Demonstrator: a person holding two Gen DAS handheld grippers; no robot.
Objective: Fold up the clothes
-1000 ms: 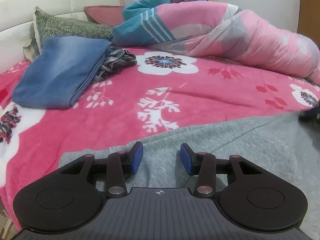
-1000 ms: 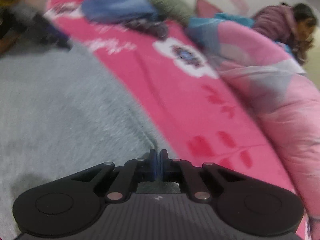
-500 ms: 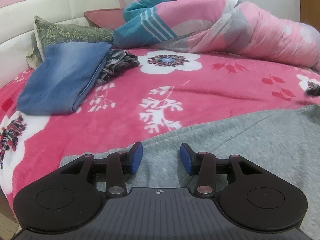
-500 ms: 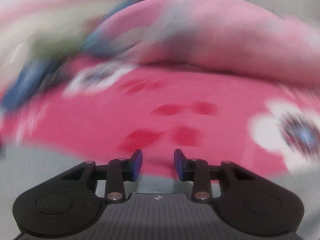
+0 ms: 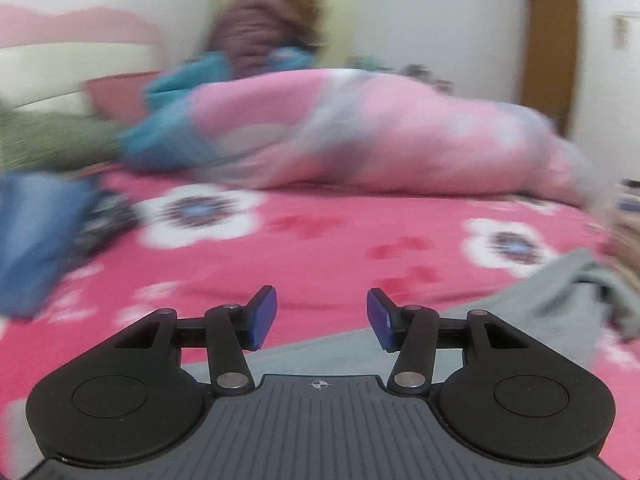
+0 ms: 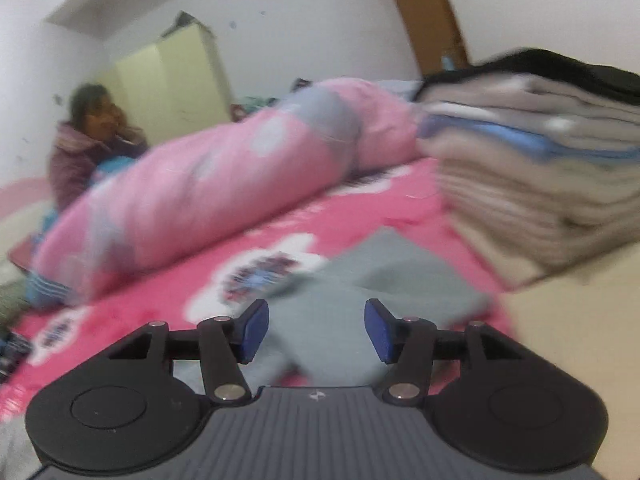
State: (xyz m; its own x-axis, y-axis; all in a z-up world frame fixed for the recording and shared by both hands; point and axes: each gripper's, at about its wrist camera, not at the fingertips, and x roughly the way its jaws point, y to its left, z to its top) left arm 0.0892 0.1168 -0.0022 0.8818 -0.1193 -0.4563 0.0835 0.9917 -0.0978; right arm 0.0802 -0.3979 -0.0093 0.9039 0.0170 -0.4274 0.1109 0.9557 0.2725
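Your left gripper and right gripper both hang released just above the grey garment on the pink bedspread, only the right view shows the folded stack, and your right jaws, clenched a second ago, now gape.

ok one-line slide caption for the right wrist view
Open right hand-held gripper above a grey knit garment on the pink floral bedspread, beside a tall stack of folded beige and blue clothes.
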